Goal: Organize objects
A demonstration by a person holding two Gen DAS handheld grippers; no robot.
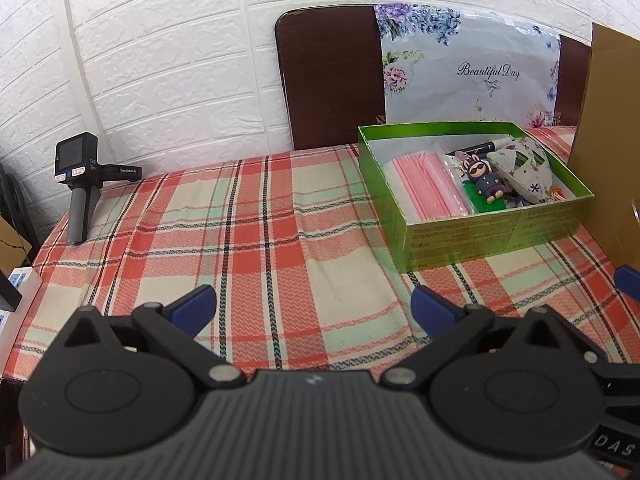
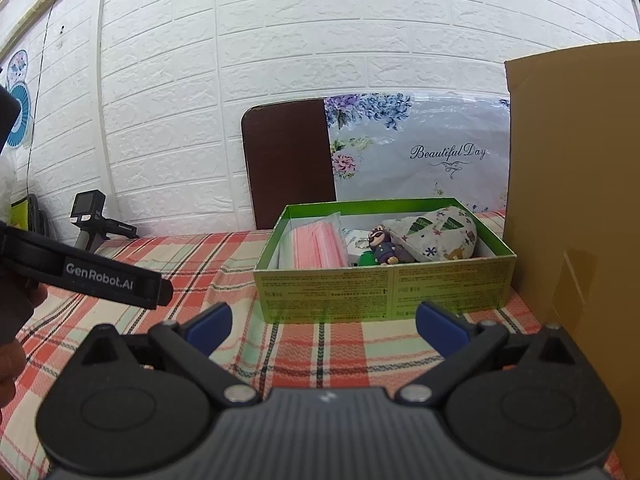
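A green box (image 1: 496, 236) (image 2: 384, 292) stands on the plaid tablecloth (image 1: 260, 240) at the right. Inside it lie a pack of pink sheets in clear plastic (image 1: 424, 188) (image 2: 318, 246), a purple bunny figure with sunglasses (image 1: 484, 184) (image 2: 382, 246), a patterned fabric pouch (image 1: 524, 168) (image 2: 436, 236) and a black marker (image 1: 482, 147). My left gripper (image 1: 314, 310) hovers open over bare cloth, left of and nearer than the box. My right gripper (image 2: 324, 326) is open just in front of the box's near wall. Neither holds anything.
A cardboard panel (image 2: 572, 220) (image 1: 612, 152) rises right beside the box. A brown board with a floral "Beautiful Day" bag (image 1: 468, 68) leans on the white brick wall behind. A black handheld device (image 1: 80, 184) stands at the table's far left corner. A hand (image 2: 12, 344) shows at left.
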